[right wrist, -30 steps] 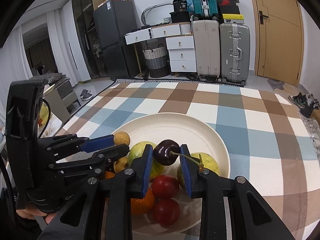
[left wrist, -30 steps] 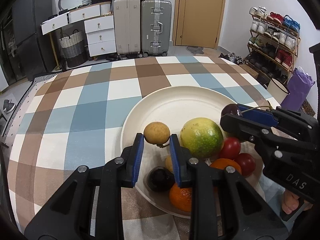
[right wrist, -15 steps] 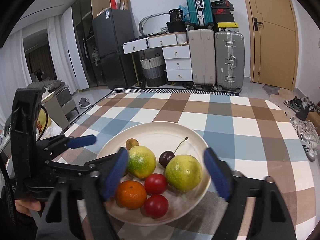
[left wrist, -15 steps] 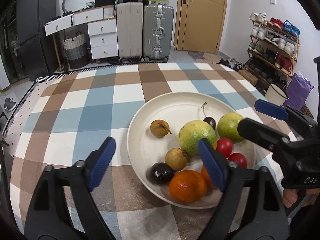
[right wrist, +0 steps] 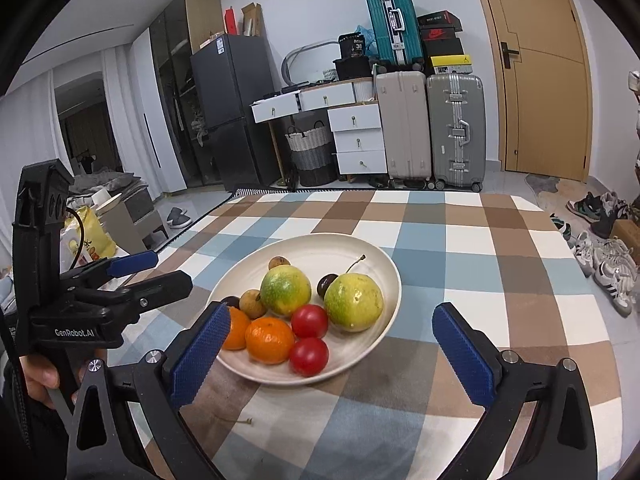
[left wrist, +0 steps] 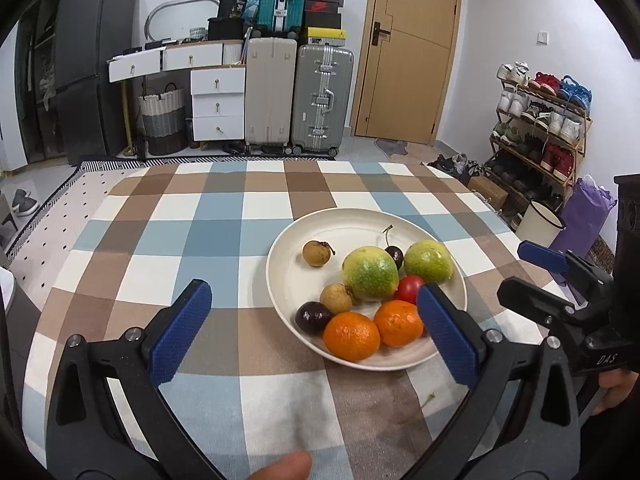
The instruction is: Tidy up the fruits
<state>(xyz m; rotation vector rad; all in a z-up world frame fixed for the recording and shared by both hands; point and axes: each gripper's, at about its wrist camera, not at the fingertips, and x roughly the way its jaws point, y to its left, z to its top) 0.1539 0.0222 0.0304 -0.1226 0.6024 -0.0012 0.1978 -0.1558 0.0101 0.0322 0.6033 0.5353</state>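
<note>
Hovering near plate on desk, both grippers' jaws spread wide, holding nothing. Fruits all sitting in plate. Seemingly finishing; next: checking desk for strays.

Cream plate on the checked cloth holds green, orange, red and brown fruits

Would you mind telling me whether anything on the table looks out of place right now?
Only a small loose stem on the tablecloth, just outside the plate; all the fruit sits inside it.
</note>
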